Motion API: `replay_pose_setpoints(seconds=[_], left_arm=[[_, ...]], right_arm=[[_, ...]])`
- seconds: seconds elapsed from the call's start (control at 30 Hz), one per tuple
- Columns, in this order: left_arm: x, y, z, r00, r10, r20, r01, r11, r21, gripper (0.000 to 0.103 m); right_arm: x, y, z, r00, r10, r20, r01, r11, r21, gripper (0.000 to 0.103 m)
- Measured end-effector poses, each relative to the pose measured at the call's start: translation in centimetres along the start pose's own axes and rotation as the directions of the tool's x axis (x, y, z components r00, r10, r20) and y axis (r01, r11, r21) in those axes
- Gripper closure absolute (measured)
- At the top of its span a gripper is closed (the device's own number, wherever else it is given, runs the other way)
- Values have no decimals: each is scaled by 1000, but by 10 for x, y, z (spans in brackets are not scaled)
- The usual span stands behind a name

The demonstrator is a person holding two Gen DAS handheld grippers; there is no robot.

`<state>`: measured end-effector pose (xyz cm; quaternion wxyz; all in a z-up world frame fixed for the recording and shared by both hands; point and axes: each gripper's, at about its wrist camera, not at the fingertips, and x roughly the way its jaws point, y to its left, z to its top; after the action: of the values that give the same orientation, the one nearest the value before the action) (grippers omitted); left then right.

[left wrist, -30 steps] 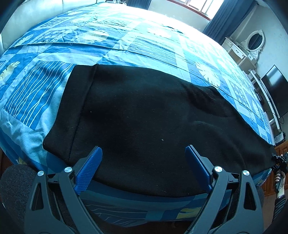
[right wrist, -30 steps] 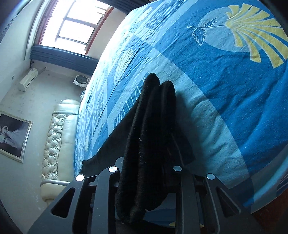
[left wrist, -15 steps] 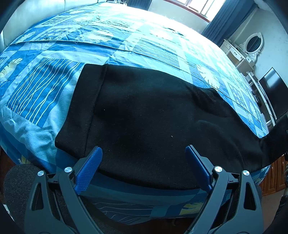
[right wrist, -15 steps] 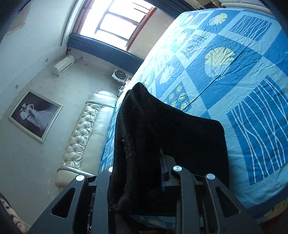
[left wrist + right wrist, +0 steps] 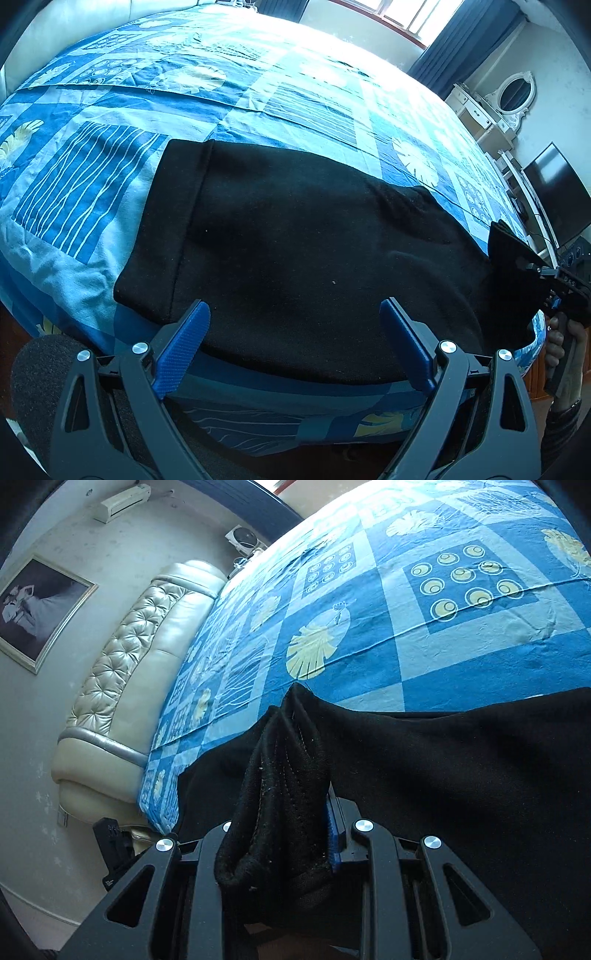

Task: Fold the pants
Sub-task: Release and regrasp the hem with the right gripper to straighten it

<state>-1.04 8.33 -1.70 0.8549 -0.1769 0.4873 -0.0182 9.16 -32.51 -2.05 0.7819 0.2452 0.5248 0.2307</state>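
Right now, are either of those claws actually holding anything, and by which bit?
The right gripper pinches the black pants by a bunched hem at one end. The left gripper is open, holding nothing.

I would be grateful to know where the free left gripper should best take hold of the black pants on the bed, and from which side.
Probably the waistband corner of the black pants: it lies flat at the bed's near edge before the open left gripper. Come from that near side, one finger beneath the hem.
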Motion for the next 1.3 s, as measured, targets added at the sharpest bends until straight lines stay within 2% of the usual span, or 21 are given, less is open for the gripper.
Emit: replay_pose_setpoints(seconds=[0.13, 0.33, 0.4, 0.5, 0.57, 0.7, 0.9, 0.97, 1.03, 1.1, 1.17, 1.3], left_arm=[[3, -2, -2, 1000, 12, -8, -12, 1000, 8, 10], [8, -5, -5, 999, 25, -22, -25, 999, 24, 10], [10, -7, -7, 999, 29, -27, -28, 999, 33, 10], [11, -10, -9, 999, 37, -26, -36, 998, 50, 10], [11, -11, -10, 999, 42, -24, -40, 997, 61, 10], [11, -12, -12, 999, 42, -30, -40, 997, 63, 10], [13, -14, -14, 998, 49, -30, -46, 996, 77, 10], [14, -15, -15, 998, 51, -31, -48, 995, 82, 10], [13, -15, -15, 998, 51, -31, -48, 995, 83, 10], [12, -14, -15, 998, 46, -31, -44, 996, 79, 10], [12, -13, -15, 999, 43, -31, -41, 996, 75, 10], [13, -14, -16, 998, 46, -34, -44, 997, 70, 10]], right_arm=[[30, 15, -14, 995, -97, -37, 94, 993, -72, 78], [47, 29, -24, 979, -198, -40, 188, 967, -173, 78], [46, 29, -25, 982, -186, -41, 177, 970, -168, 71], [47, 28, -26, 991, -126, -41, 120, 985, -124, 58], [48, 29, -29, 994, -94, -47, 89, 991, -104, 55], [50, 32, -37, 996, -31, -85, 24, 996, -88, 53], [54, 44, -49, 994, -10, -110, -4, 992, -128, 44], [50, 45, -49, 995, -4, -104, -10, 991, -136, 44], [39, 44, -45, 993, 52, -110, -65, 990, -122, 44], [15, 36, -35, 992, 102, -67, -109, 987, -116, 44], [-22, 15, -21, 993, 112, 25, -109, 991, -81, 44], [-98, -63, 1, 971, 64, 232, -87, 992, 90, 44]])
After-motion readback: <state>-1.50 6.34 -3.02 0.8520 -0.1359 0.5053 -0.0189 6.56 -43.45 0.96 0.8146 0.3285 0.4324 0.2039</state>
